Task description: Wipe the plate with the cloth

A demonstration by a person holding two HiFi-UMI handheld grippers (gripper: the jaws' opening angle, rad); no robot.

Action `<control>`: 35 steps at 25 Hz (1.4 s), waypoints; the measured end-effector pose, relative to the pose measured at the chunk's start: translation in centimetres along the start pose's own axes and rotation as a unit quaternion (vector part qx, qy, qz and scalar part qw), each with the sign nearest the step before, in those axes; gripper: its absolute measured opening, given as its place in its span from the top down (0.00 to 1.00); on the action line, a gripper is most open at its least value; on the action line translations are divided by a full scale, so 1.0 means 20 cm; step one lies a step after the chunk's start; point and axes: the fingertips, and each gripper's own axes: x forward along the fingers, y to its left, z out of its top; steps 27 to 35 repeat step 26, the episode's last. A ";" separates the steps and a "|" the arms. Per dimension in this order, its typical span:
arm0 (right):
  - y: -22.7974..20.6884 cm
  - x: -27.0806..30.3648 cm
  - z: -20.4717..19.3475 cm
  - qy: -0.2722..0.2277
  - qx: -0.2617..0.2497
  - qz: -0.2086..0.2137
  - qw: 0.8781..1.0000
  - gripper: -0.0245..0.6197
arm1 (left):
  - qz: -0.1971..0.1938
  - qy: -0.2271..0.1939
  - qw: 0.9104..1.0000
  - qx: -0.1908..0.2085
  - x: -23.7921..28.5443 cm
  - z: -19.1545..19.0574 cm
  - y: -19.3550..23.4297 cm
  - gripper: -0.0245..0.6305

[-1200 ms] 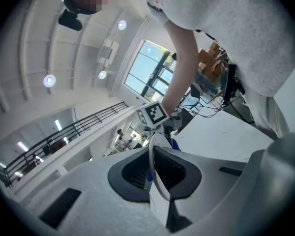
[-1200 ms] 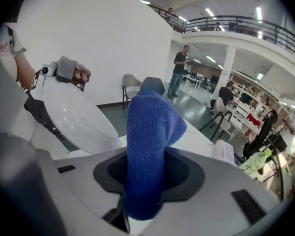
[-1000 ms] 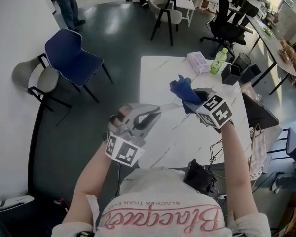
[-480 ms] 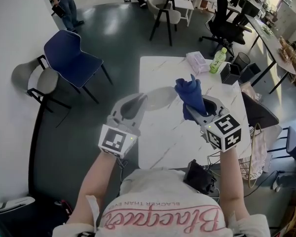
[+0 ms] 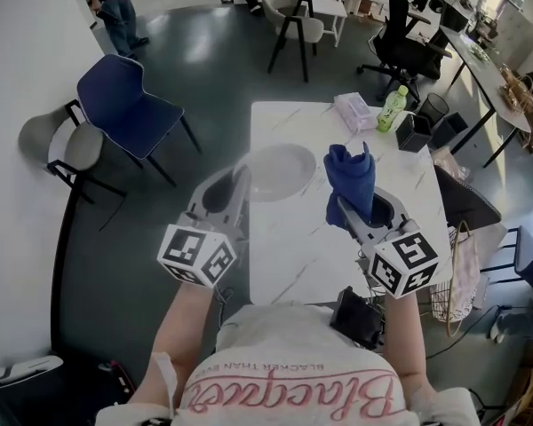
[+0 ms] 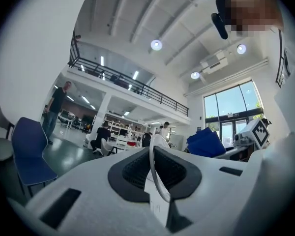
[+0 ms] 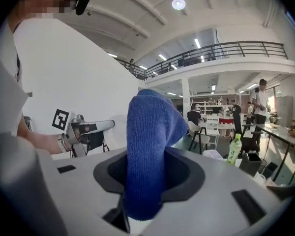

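- Two things are gripped over the bench.
- Our left tool is clenched on the rim of the white plate, at the bench's left edge.
- Our right tool clamps the blue cloth upright, just beside the plate.

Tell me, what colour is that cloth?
Deep blue: the cloth shows best in the right gripper view.

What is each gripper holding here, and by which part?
The left gripper pinches the white plate by its rim. The right gripper clamps the blue cloth at its lower end; the rest stands up above the jaws.
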 end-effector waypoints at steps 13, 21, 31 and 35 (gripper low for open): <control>0.03 0.01 -0.06 0.003 0.013 -0.018 1.000 0.74 | 0.014 0.019 0.997 -0.073 0.00 -0.05 0.02 0.93; 0.01 0.00 -0.08 0.003 0.026 -0.024 0.999 0.74 | 0.013 0.017 0.996 -0.091 -0.01 -0.06 0.01 0.93; 0.02 0.00 -0.10 0.011 0.023 -0.029 0.999 0.74 | 0.012 0.018 0.995 -0.103 -0.02 -0.07 0.02 0.93; 0.02 0.00 -0.10 0.011 0.023 -0.029 0.999 0.74 | 0.012 0.018 0.995 -0.103 -0.02 -0.07 0.02 0.93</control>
